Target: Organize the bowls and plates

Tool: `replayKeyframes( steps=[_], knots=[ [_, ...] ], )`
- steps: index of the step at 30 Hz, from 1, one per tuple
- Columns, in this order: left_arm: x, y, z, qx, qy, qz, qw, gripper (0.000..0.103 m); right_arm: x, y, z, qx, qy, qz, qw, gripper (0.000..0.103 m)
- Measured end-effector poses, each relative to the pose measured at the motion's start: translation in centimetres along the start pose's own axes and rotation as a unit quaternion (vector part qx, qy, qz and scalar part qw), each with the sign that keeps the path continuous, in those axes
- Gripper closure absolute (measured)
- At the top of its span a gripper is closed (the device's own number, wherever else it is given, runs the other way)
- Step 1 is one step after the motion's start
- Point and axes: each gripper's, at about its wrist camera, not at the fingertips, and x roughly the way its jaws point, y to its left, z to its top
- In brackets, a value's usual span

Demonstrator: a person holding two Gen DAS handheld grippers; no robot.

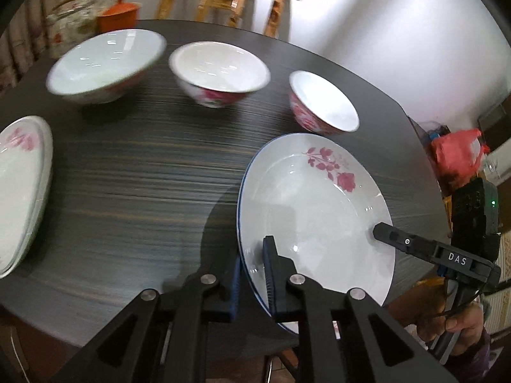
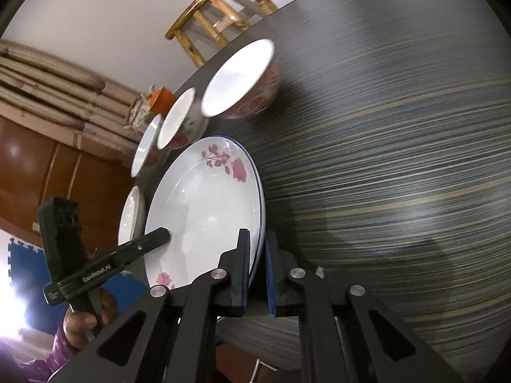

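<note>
- "DAS" stands in white capitals on the black plastic finger of the right gripper (image 1: 381, 233), at about four o'clock in the left wrist view.
- "GenRobot.AI" stands in white letters on the black plastic finger of the left gripper (image 2: 161, 234), at about eight o'clock in the right wrist view.
- A smaller white mark at that finger's rear end is too small to read.

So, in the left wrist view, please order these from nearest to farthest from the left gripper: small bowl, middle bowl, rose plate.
1. rose plate, clamped in the left gripper.
2. small bowl, just beyond the plate.
3. middle bowl, farther back, centre.
</note>
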Motion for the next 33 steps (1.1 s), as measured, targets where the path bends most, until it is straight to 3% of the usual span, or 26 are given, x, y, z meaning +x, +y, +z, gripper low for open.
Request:
replayKeyframes(
  steps=[9, 18, 26, 33],
  knots=[
    [-6.4, 7.3, -1.0, -0.06, -0.042, 0.037, 0.9966, 0.091, 4.7, 7.0, 0.1, -0.038, 0.046, 0.03, 0.998, 0.093],
    [-12.0, 16.5, -1.6, -0.124, -0.088, 0.08, 0.9851, 0.091, 12.2, 16.6, 1.2, -0.091, 0.1, 0.06, 0.989, 0.093],
    [-13.3, 22.6, -1.2, -0.166, -0.104, 0.106, 0.9748, 0.091, 17.7, 23.1, 1.7, -0.135, 0.133, 0.055, 0.98, 0.093],
    [-13.1, 25.6, -1.4, -0.184, -0.108, 0.124, 0.9692, 0.09, 21.1, 25.8, 2.0, -0.151, 0.147, 0.043, 0.976, 0.093]
  ],
)
